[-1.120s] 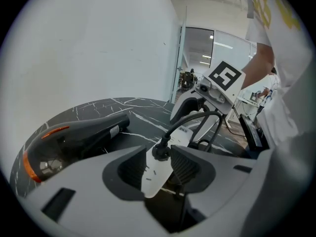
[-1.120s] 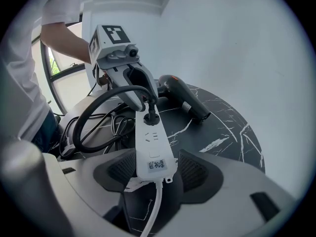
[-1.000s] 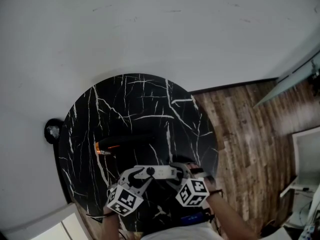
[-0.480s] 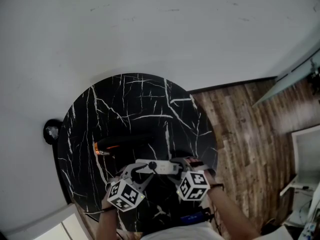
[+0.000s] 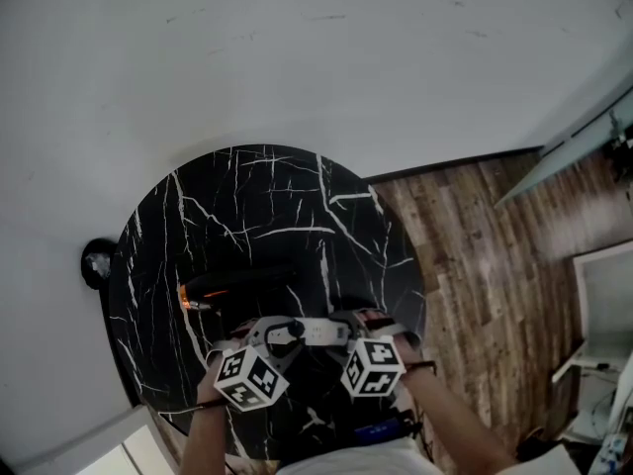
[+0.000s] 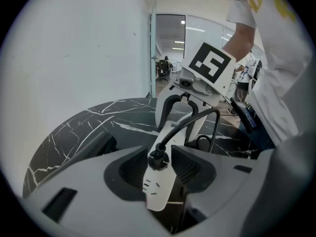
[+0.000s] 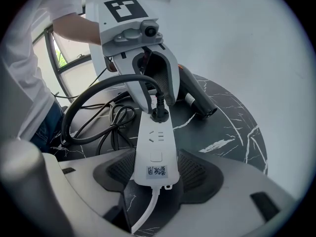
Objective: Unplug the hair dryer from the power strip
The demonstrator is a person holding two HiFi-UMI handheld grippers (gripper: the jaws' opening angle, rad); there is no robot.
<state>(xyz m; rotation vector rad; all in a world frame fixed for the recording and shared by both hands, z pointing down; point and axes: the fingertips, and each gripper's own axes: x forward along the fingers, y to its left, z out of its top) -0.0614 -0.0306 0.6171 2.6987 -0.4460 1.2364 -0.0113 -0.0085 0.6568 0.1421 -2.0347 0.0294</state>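
A white power strip lies on the black marble table near its front edge. My right gripper is shut on the strip's switch end, both pads against its sides. A black plug sits in the far socket, and its thick cable loops off to the left. My left gripper stands open over the other end. The plug is between its pads, and they do not press on it. The black hair dryer lies just beyond the strip.
Loose coils of thin cable lie on the table beside the strip. The table's edge is close behind both grippers, with wood floor to the right and a white wall behind. A dark round object sits left of the table.
The left gripper has rolled and edged a little along the strip toward the plug. The right gripper has kept its hold on the strip and stayed put.
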